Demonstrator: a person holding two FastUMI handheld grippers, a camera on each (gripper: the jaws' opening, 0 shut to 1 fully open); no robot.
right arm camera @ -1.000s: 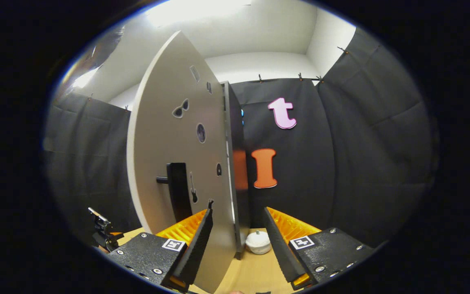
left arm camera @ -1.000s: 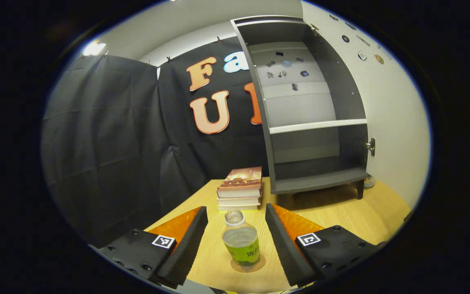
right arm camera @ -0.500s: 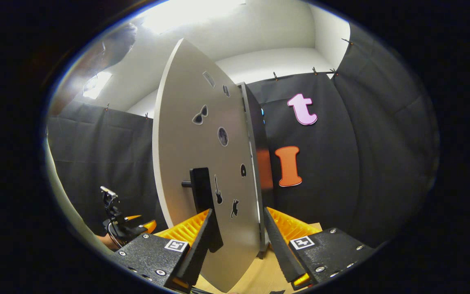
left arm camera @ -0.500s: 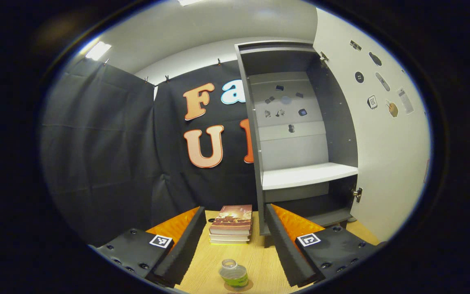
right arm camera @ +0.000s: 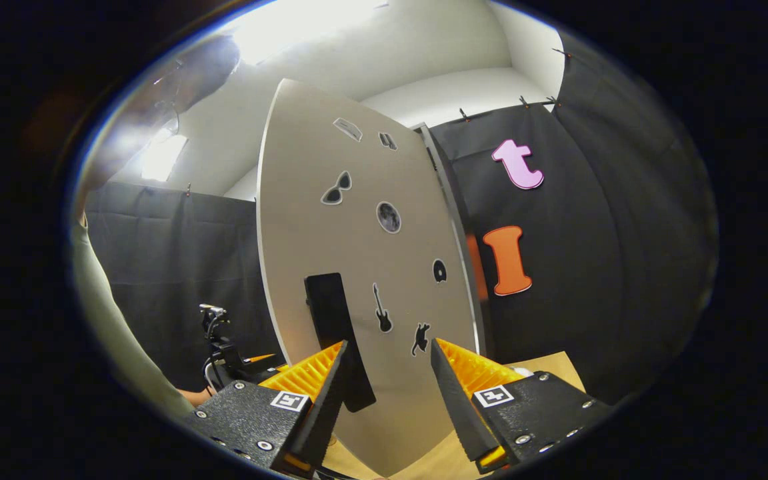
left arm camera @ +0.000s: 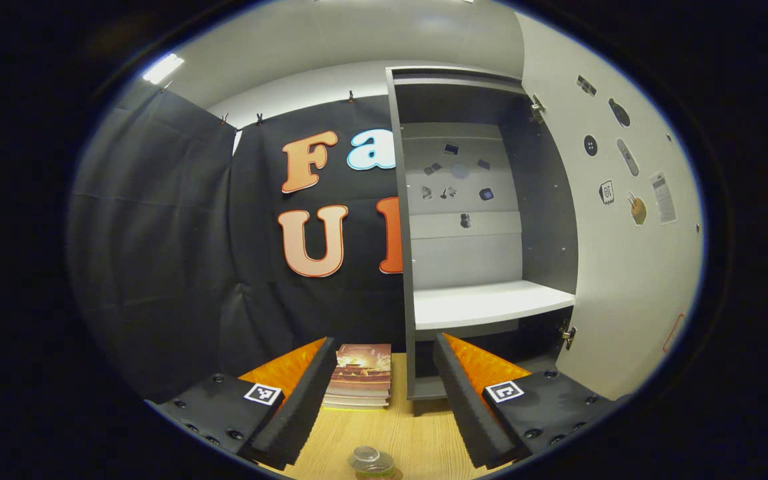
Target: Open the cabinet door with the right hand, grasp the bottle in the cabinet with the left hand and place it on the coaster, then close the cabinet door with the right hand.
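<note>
Under our grippers runs a light wooden tabletop (left arm camera: 417, 433). At its near edge we see the clear plastic bottle with a green label (left arm camera: 371, 461), standing free below the left gripper (left arm camera: 381, 400), whose black-padded fingers are spread with nothing between them. Farther back sits a stack of books (left arm camera: 361, 377), just beside the tall grey cabinet (left arm camera: 474, 220) with its white shelf bare. Our right gripper (right arm camera: 384, 397) is released too, fingers apart before the pale sticker-covered cabinet door (right arm camera: 364, 267) and its black handle (right arm camera: 337, 333).
</note>
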